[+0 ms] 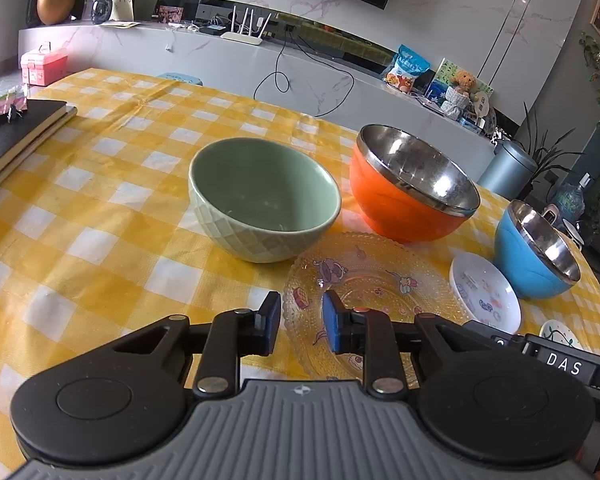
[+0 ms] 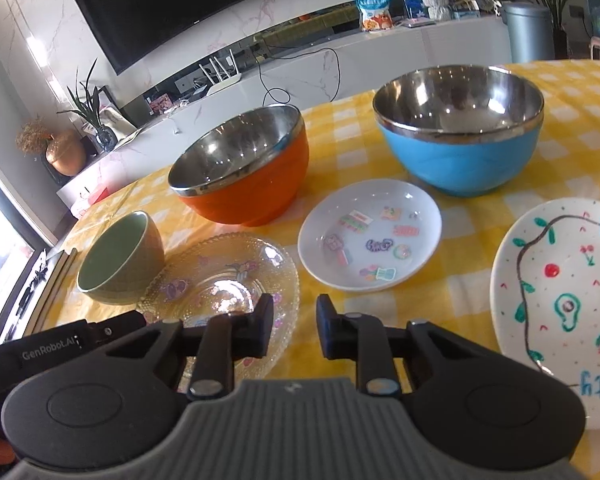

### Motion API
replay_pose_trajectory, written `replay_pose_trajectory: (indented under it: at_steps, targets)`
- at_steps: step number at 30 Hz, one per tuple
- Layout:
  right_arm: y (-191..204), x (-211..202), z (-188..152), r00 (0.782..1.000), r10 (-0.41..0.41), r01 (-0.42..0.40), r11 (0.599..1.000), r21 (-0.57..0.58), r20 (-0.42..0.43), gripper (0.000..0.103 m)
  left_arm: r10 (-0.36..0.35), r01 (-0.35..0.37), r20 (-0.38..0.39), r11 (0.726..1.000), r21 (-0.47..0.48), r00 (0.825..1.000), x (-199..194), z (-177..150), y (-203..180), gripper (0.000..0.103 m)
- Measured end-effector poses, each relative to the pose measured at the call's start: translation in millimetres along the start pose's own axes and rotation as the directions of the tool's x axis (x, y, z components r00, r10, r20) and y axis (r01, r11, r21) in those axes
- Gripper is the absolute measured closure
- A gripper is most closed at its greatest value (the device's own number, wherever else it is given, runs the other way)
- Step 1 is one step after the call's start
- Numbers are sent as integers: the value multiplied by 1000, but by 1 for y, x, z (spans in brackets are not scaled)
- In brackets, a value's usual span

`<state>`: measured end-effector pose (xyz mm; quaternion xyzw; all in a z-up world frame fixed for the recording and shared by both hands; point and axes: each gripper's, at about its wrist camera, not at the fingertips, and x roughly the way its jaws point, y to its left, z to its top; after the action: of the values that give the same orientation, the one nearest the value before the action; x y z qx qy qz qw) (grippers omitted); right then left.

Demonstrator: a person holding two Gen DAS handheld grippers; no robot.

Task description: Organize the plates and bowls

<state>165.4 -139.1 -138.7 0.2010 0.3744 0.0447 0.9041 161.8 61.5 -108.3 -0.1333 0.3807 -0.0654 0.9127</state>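
I saw a yellow checked tablecloth (image 1: pixel 100 184), black notebooks (image 1: pixel 16 136) at its left edge, a pink box (image 1: pixel 43 65) beyond, a white router (image 1: pixel 245 36), a teddy bear (image 1: pixel 463 82) and a dark television (image 2: pixel 188 4).

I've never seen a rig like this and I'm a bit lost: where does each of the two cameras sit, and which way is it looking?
Left wrist: rides on the left gripper, looking forward over its open fingers at the glass plate and green bowl; the other gripper's black body shows at right.
Right wrist: rides on the right gripper, facing the sticker plate, blue bowl and painted plate; the other gripper shows at lower left.
Shared: the orange bowl, the same dishes, the yellow checked tablecloth.
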Motion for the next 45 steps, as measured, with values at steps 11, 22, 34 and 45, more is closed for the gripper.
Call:
replay_pose_trajectory:
  at_steps: [11,22,34,45]
  targets:
    - [-3,9,1,1000,24,-24,999,24,-12,95,-12,11,-12,1000,-16,1000,10,1,3,86]
    - [3,-10,-5,999,29,-29,1000,-3,-20,98,19,-19,-10,1000,4,1000,-17,-10,3,87]
    - [35,-45,-36,994,100,-102,994,-44,-54,98,67,-67,30,998,-19,997,-81,-32,29,87]
    - [58,-57,-63,989,109,-120,988,-101,-103,98,91,-90,22,995,-47,996,-97,-51,52,87]
